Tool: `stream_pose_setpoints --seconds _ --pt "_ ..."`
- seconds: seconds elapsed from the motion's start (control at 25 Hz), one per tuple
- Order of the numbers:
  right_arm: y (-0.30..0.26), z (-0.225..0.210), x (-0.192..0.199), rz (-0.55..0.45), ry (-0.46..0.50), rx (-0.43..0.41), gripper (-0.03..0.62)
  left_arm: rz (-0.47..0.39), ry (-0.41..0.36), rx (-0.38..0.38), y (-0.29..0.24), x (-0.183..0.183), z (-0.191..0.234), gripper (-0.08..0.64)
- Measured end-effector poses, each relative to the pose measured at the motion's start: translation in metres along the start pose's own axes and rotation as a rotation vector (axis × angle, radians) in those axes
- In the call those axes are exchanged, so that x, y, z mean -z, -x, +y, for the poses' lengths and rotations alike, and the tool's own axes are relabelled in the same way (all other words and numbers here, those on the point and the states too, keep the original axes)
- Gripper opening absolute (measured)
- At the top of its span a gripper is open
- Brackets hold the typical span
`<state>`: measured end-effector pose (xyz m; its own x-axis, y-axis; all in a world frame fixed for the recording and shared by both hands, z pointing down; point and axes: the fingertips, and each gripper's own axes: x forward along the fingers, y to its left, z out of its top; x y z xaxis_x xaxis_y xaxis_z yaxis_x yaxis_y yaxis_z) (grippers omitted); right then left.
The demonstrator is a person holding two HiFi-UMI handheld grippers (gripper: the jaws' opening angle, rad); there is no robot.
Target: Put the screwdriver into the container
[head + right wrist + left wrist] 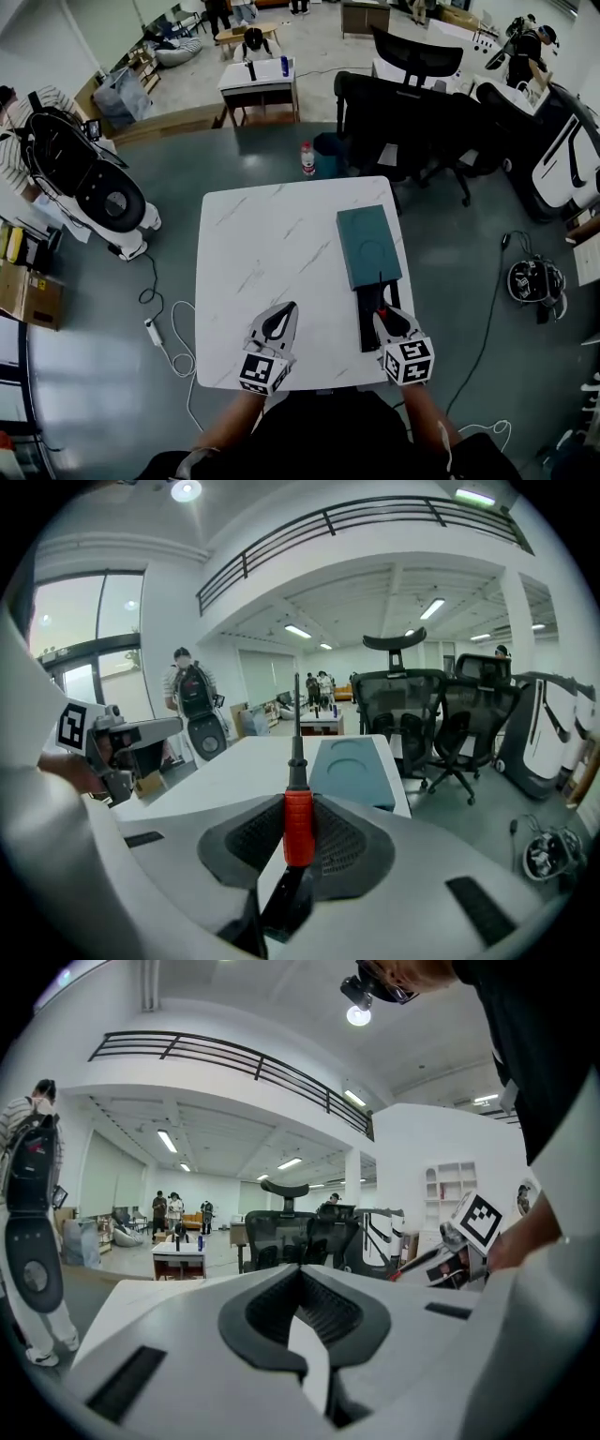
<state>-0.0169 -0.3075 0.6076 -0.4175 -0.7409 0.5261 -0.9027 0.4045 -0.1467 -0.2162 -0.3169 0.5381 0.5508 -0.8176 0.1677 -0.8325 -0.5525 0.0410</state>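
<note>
At the table's (262, 253) near edge, the right gripper (386, 317) clamps the screwdriver (298, 825) by its red handle, above a black tray (367, 330). The left gripper (285, 311) is beside it, jaws together and empty. The teal container (368, 246) lies on the table's right side, touching the tray's far end. Beyond the table's far edge, a bottle (307, 159) stands on the floor near black office chairs (403, 117).
</note>
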Motion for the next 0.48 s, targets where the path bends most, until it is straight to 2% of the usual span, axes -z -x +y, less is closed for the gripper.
stream_pose_setpoints --seconds 0.24,0.48 --pt "-0.024 -0.019 0.057 0.204 -0.079 0.038 0.107 0.063 -0.024 -0.012 0.001 0.02 0.007 0.006" --pt "-0.029 -0.036 0.1 0.376 -0.137 0.088 0.109 0.083 -0.011 0.001 -0.001 0.032 0.001 0.006"
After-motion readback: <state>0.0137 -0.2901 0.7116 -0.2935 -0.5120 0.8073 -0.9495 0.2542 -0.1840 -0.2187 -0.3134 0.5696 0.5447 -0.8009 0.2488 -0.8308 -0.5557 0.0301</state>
